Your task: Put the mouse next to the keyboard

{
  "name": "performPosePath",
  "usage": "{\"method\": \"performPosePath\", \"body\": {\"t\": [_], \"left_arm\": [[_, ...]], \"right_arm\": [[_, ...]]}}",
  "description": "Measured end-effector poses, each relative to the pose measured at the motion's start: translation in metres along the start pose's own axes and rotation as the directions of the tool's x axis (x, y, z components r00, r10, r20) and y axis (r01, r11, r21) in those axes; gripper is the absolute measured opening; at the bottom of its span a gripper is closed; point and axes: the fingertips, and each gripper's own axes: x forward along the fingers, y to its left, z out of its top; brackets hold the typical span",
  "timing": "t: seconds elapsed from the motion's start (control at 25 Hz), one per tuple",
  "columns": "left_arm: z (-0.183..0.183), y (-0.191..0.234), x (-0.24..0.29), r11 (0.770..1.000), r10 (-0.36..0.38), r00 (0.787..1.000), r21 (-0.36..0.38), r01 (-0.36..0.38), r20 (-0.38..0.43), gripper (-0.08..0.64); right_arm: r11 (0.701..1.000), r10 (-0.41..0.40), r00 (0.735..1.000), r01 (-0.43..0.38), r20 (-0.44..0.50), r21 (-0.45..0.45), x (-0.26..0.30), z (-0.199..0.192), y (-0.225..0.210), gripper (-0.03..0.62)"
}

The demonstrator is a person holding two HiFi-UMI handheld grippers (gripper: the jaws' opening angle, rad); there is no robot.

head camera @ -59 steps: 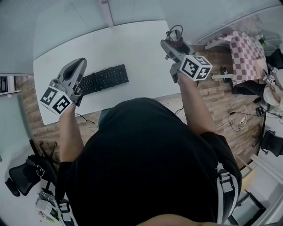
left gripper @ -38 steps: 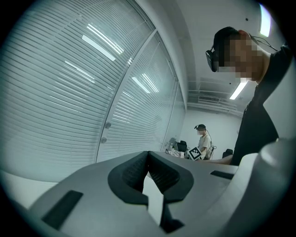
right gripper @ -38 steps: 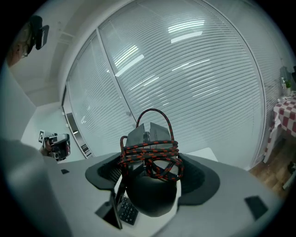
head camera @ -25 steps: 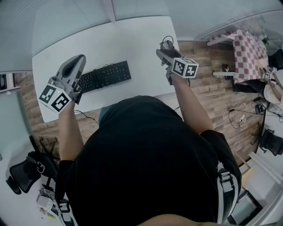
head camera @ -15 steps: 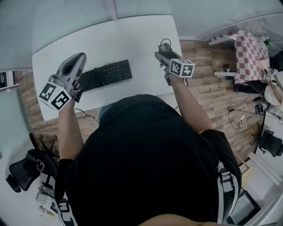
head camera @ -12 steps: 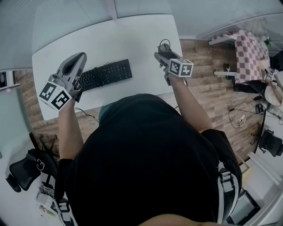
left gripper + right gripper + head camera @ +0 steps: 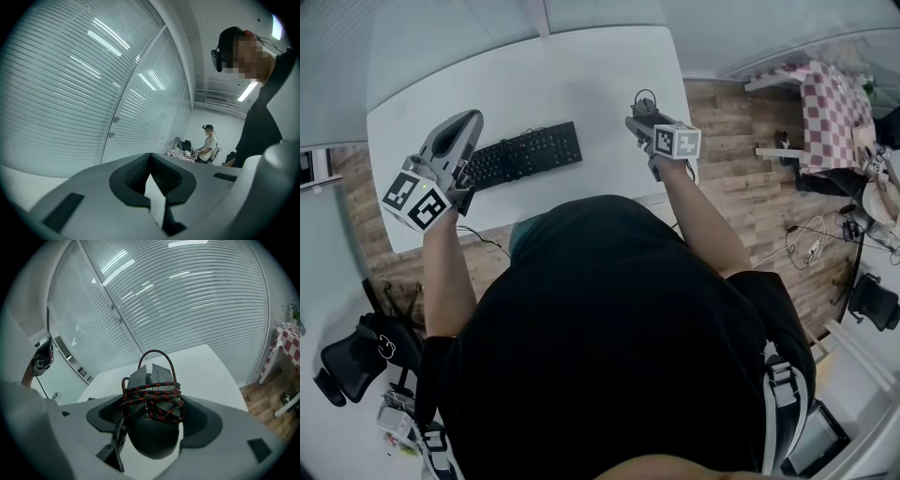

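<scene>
The fingers (image 7: 201, 420) of the right gripper (image 7: 152, 404) are clamped on a black computer mouse (image 7: 151, 437), one pad against each of its sides. The mouse's rounded back faces the camera and its buttons point away. A red-and-black braided cable (image 7: 157, 391) is wound several times across the mouse's body, with one loop standing up over its front end. In the right gripper view the mouse appears raised over the far part of a white rectangular surface (image 7: 562, 80); whether it touches the top cannot be told.

The left gripper (image 7: 150, 157) has its dark ribbed fingers (image 7: 131, 176) pressed together at the tips, with nothing between them.

In the head view the right gripper, with its marker cube (image 7: 677, 141) toward the person, is at the right side of the surface, near its right edge. A black full-size keyboard (image 7: 525, 155) lies on the surface to its left, well apart from the mouse, set at a slight slant. The left gripper hangs over the keyboard's left end, its own marker cube (image 7: 417, 199) nearer the body.

Around the surface is a wood-patterned floor (image 7: 741, 159), and off to the right a red-and-white checked cloth (image 7: 834, 98). White slatted blinds (image 7: 187, 301) line the wall beyond. Another person (image 7: 208, 143) stands far back in the room.
</scene>
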Motion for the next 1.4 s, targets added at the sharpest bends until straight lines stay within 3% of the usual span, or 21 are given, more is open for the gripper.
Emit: {"method": "performPosePath", "body": {"t": [0.52, 1.4], "left_arm": [[-0.003, 0.01, 0.001, 1.0, 0.005, 1.0, -0.025, -0.005, 0.005, 0.021], [-0.015, 0.023, -0.001, 0.998, 0.013, 1.0, -0.053, -0.014, -0.023, 0.021]], "right_arm": [[1.0, -0.014, 0.994, 0.014, -0.108, -0.003, 0.035, -0.034, -0.002, 0.393], [0.997, -0.08, 0.974, 0.08, -0.213, -0.008, 0.066, -0.067, -0.021, 0.393]]}}
